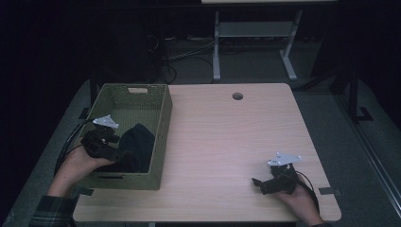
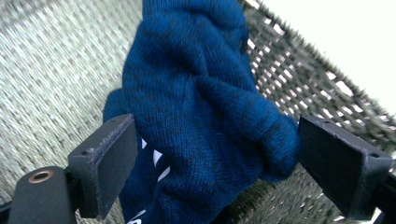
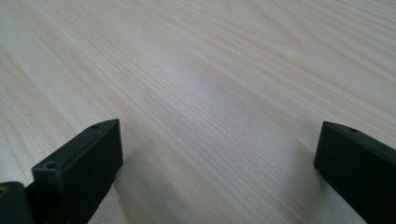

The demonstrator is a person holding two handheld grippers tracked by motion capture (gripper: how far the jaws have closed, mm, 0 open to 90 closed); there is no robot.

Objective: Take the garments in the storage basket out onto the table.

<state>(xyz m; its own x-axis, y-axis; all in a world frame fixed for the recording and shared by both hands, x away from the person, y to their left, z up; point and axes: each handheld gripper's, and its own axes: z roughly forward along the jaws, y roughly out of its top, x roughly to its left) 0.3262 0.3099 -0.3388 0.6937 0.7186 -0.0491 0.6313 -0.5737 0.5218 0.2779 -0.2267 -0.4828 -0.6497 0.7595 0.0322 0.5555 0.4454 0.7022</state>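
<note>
A dark blue knitted garment (image 1: 137, 143) lies bunched in the near right part of a woven olive basket (image 1: 163, 118) at the table's left. My left gripper (image 1: 119, 153) reaches into the basket from the near left side. In the left gripper view the left gripper (image 2: 233, 172) is open, its jaws wide apart on either side of the blue knit garment (image 2: 201, 107), which bulges between them. My right gripper (image 1: 258, 183) rests low over the table near the front right. It is open (image 3: 219, 163) with only bare wood between its jaws.
The light wood table (image 1: 227, 142) has a round cable hole (image 1: 237, 96) near its far edge. The basket's woven wall (image 2: 299, 79) rises just behind the garment. Another desk's white legs (image 1: 216, 52) stand on the dark floor beyond.
</note>
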